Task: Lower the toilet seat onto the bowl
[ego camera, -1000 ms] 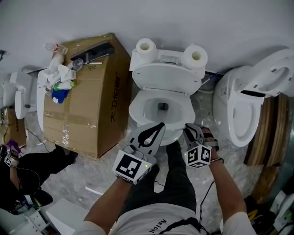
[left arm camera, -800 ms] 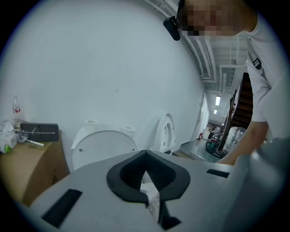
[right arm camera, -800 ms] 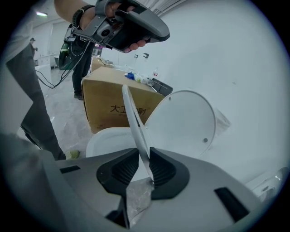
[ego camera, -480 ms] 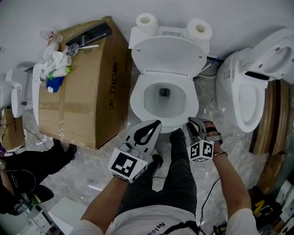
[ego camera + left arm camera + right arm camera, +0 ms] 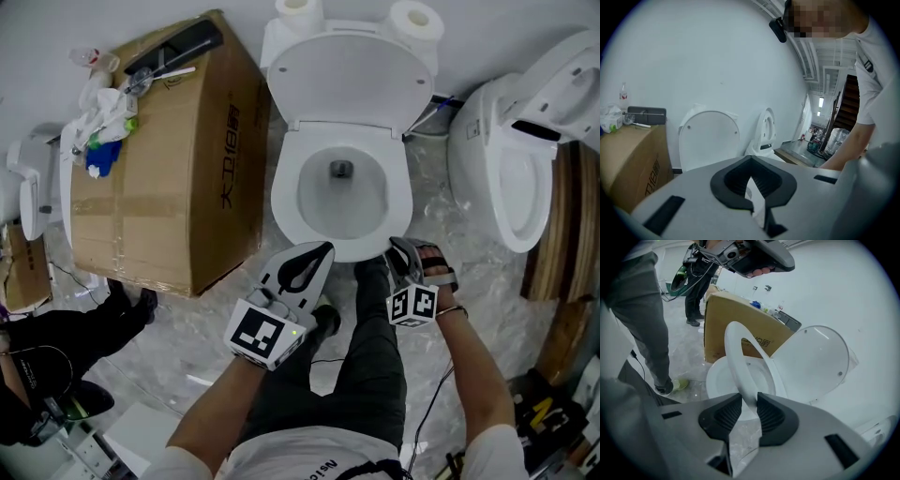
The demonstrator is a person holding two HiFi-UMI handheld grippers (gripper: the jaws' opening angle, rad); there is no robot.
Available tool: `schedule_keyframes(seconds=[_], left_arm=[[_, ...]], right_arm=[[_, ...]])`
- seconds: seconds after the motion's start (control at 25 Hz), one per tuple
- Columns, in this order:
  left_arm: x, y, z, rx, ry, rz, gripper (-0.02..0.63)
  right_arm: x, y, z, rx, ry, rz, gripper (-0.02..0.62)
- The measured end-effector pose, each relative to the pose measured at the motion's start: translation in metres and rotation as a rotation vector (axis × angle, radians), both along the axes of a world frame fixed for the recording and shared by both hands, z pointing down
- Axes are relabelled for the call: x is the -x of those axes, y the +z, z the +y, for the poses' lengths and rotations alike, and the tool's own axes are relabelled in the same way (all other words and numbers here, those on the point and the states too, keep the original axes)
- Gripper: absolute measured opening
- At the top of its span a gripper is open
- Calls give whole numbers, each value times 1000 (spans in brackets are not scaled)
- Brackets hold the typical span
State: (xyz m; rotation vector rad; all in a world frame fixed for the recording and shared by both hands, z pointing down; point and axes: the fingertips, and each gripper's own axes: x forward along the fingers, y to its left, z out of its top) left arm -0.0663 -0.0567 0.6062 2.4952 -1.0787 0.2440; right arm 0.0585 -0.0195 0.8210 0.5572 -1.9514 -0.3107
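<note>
A white toilet stands with its lid point(image 5: 352, 80) upright against the tank. In the right gripper view the toilet seat point(image 5: 740, 352) tilts up above the bowl point(image 5: 717, 380). My right gripper point(image 5: 750, 397) has the seat's front rim between its pads; the jaws have just been opening, and the rim still fills the gap. In the head view this right gripper point(image 5: 400, 247) sits at the front right of the toilet seat point(image 5: 283, 197). My left gripper point(image 5: 326, 247) is shut and empty at the bowl's front. The left gripper point(image 5: 751, 156) points at the lid point(image 5: 708, 138).
A cardboard box point(image 5: 159, 159) with clutter on top stands left of the toilet. A second toilet point(image 5: 511, 159) stands at the right. Two paper rolls point(image 5: 415, 19) rest on the tank. My legs stand in front of the bowl; another person point(image 5: 37, 366) is at the lower left.
Both grippers have come down in front of the bowl, the right one with the seat's rim. The head view now shows the lid and bowl more fully from above.
</note>
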Motion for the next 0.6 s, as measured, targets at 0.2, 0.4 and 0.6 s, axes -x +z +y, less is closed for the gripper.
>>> schedule_keyframes(seconds=[0.2, 0.4, 0.6], left_arm=[[3, 31, 12, 18, 9, -6, 9], [0, 57, 23, 37, 20, -12, 9], [-5, 79, 27, 43, 31, -14, 9]], right_arm=[[2, 36, 17, -10, -26, 29, 97], [1, 80, 31, 33, -48, 59, 118], [1, 112, 38, 62, -71, 73, 133]])
